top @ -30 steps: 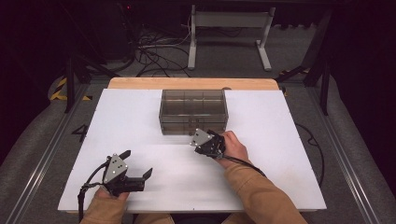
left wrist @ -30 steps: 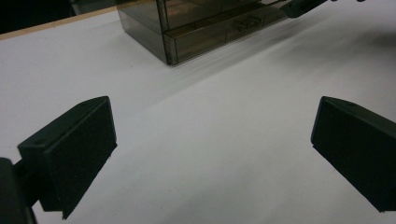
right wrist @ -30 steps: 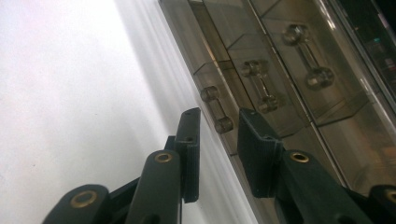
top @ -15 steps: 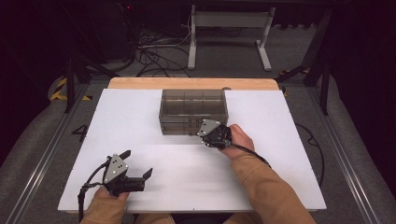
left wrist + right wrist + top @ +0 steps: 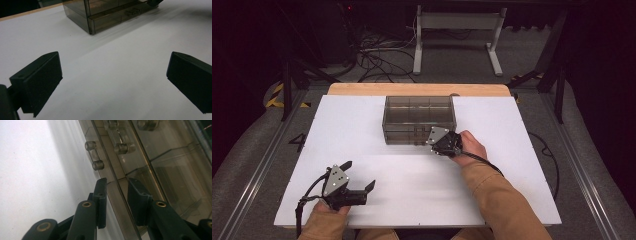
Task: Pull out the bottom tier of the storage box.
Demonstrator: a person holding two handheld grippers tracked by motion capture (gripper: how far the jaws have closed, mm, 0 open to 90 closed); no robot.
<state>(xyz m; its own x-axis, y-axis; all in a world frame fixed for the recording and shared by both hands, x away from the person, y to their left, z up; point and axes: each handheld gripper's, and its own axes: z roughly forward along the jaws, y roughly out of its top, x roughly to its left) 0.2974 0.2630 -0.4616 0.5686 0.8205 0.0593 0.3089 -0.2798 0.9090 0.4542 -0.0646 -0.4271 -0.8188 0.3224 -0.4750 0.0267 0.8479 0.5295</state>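
Both grippers are working apart; the right gripper (image 5: 438,141) is pressing up to the front of the smoky drawer box (image 5: 419,106) at mid-table, while the left gripper (image 5: 357,176) is idling near the table's (image 5: 512,165) front edge, its jaws spread wide over bare white surface and holding nothing; in the left gripper view the box (image 5: 100,12) is sitting well ahead, far from those jaws.

In the right gripper view the right gripper (image 5: 117,192) is showing its jaws narrowed to a slim gap, straddling what seems to be the front edge of a drawer wall; whether the pads are actually biting on it I cannot tell; a small clear drawer handle (image 5: 94,155) is lying just ahead of the tips, untouched.

My reading is that the step in hand is getting a purchase on a lower drawer to pull it open; the next move is calling for either closing firmly on that edge or sliding forward to the handle, then drawing straight back toward the person without tipping the light box.
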